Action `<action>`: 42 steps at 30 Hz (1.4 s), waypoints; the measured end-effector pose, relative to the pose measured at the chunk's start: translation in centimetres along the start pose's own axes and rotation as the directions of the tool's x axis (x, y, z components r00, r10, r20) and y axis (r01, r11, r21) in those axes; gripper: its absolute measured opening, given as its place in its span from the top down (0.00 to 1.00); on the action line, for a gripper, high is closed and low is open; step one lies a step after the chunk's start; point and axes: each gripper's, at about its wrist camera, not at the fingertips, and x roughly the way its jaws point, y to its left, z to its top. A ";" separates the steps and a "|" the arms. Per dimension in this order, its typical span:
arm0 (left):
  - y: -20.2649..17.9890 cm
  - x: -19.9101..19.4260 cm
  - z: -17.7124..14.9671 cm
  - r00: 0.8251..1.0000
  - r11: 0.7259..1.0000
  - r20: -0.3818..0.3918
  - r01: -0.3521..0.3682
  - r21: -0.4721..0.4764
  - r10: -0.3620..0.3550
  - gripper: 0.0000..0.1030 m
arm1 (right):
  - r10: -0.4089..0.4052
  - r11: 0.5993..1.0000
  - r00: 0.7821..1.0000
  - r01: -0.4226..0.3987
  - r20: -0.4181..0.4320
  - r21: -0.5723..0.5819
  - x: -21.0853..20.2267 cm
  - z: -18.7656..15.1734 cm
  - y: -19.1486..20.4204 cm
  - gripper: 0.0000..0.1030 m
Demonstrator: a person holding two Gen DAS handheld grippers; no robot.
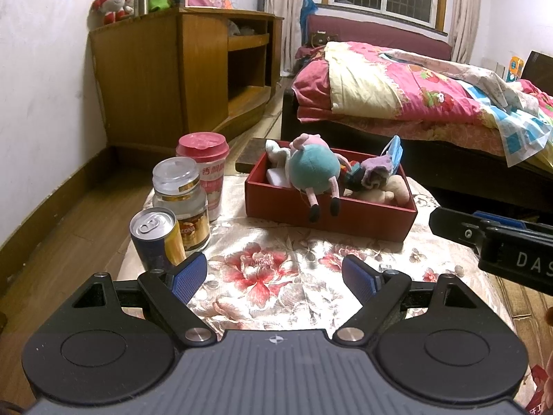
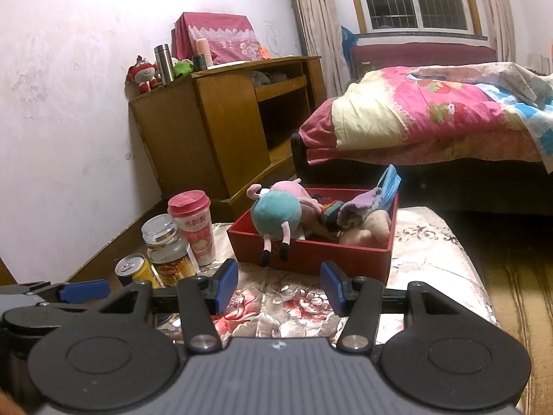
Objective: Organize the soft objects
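Observation:
A red box (image 1: 363, 219) (image 2: 321, 254) stands on a floral-covered table (image 1: 269, 276) (image 2: 276, 297). In it lie a teal and pink pig plush (image 1: 312, 169) (image 2: 276, 219) with legs hanging over the front wall, a beige plush (image 1: 383, 190) (image 2: 366, 230), a purple cloth (image 1: 378, 167) (image 2: 359, 204), a blue face mask (image 1: 394, 154) (image 2: 389, 186) and a white item (image 1: 278, 174). My left gripper (image 1: 274, 276) is open and empty above the cloth, short of the box. My right gripper (image 2: 279, 287) is open and empty in front of the box; it also shows at the right of the left wrist view (image 1: 490, 238).
A soda can (image 1: 157, 238) (image 2: 134, 271), a glass jar (image 1: 181, 200) (image 2: 169, 250) and a red-lidded cup (image 1: 205, 173) (image 2: 195, 224) stand left of the box. A wooden cabinet (image 1: 179, 79) (image 2: 221, 128) stands by the wall. A bed (image 1: 414, 103) (image 2: 432, 121) lies behind.

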 end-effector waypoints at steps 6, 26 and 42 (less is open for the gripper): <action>0.1 0.1 0.0 1.000 1.000 0.000 0.001 -0.015 -0.001 0.19 | -0.012 1.000 1.000 0.012 -0.004 -0.001 0.1 -0.1 0.0 0.72; 0.2 0.3 0.0 1.000 0.998 -0.018 0.004 -0.060 -0.005 0.19 | -0.031 0.998 1.000 0.031 0.001 -0.058 0.5 -0.8 1.2 0.72; 0.0 0.5 0.0 1.000 0.998 -0.022 -0.008 -0.067 0.007 0.19 | -0.028 0.998 1.000 0.028 -0.007 -0.053 0.5 -0.9 1.2 0.71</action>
